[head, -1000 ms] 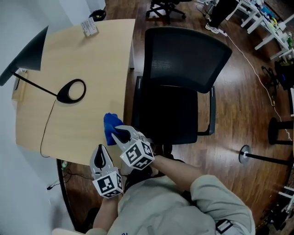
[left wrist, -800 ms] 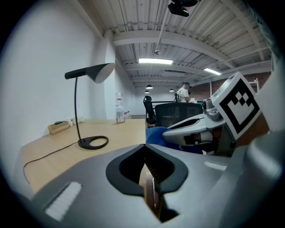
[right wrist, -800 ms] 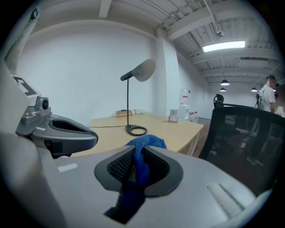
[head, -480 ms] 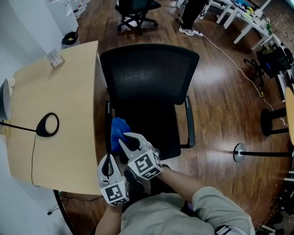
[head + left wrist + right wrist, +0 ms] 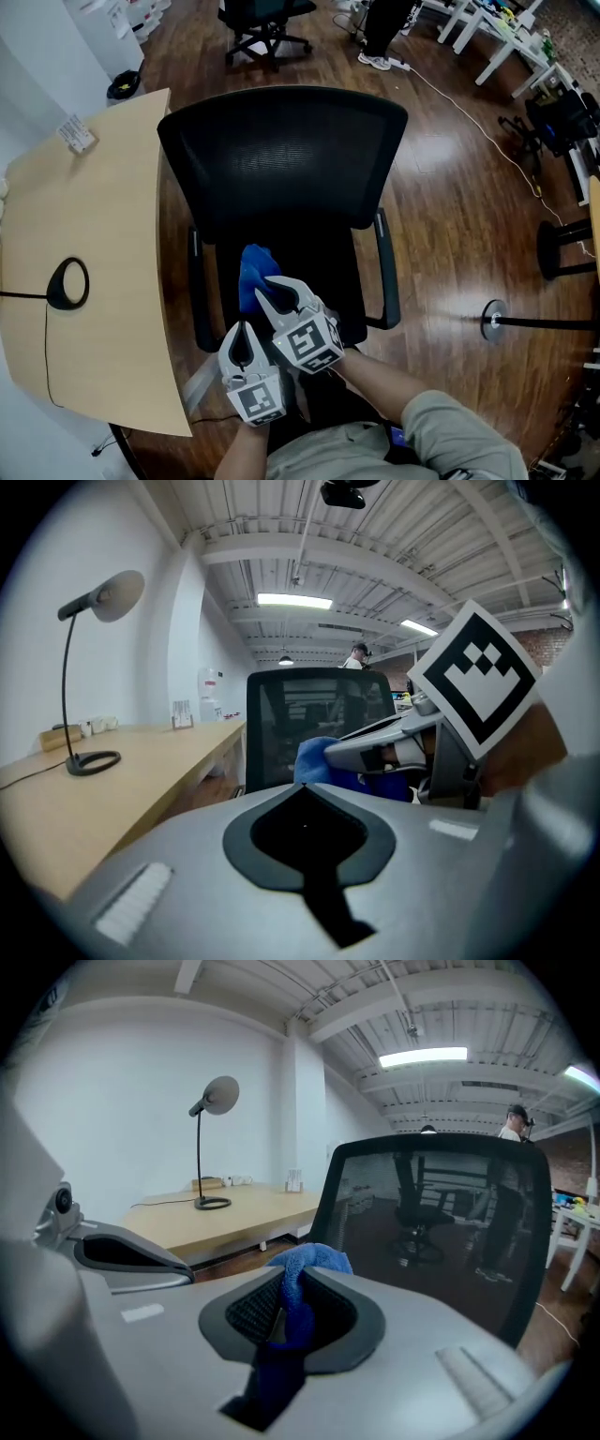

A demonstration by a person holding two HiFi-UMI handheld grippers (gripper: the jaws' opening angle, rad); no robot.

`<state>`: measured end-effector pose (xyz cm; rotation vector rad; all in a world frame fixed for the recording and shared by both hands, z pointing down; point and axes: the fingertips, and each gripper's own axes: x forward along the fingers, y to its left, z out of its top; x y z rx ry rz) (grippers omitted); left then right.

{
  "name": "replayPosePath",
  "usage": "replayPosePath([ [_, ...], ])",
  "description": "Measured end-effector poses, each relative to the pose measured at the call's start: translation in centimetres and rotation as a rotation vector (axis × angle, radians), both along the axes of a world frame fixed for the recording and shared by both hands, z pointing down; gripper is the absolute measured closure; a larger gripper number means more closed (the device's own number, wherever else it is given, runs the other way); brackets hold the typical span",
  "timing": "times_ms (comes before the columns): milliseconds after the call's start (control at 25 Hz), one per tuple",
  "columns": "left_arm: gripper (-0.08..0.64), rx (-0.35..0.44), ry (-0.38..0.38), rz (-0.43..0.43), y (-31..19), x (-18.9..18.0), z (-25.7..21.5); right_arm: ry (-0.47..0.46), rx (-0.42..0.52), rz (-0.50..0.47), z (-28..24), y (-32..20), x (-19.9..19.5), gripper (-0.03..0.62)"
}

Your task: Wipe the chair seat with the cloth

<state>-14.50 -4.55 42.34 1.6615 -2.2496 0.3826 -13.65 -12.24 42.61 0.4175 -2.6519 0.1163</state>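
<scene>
A black office chair with a mesh back (image 5: 281, 155) stands in front of me in the head view, its dark seat (image 5: 323, 267) below the back. My right gripper (image 5: 270, 286) hangs over the left front part of the seat, shut on a blue cloth (image 5: 254, 270) that bunches out past its tips. In the right gripper view the cloth (image 5: 302, 1265) sits pinched between the jaws, with the chair back (image 5: 441, 1232) behind. My left gripper (image 5: 242, 343) is just left of the right one, near the seat's front edge, shut with nothing in it.
A light wooden desk (image 5: 84, 216) runs along the chair's left side, with a lamp base (image 5: 67, 284) and cable on it. Chair armrests (image 5: 384, 267) flank the seat. A round stand base (image 5: 494, 319) and another chair (image 5: 267, 23) are on the wooden floor.
The right gripper has carried the blue cloth from the desk's edge to above the chair seat. The left gripper followed it rightward. My view has swung toward the chair.
</scene>
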Motion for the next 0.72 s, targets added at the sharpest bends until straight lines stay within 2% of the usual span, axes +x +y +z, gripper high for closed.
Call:
replayPosePath([
  [200,0.555,-0.006,0.0,0.028,-2.9,-1.6,6.3,0.001,-0.004,0.03,5.9,-2.7,-3.0,0.541],
  [360,0.555,-0.098,0.038,0.014,-0.7,-2.8,10.3,0.039,-0.087,0.024,11.0,-1.2,-5.7,0.541],
  [720,0.555,-0.18,0.111,-0.028,0.6,-4.5,19.9,0.104,-0.156,-0.013,22.7,-3.2,-11.9,0.541],
])
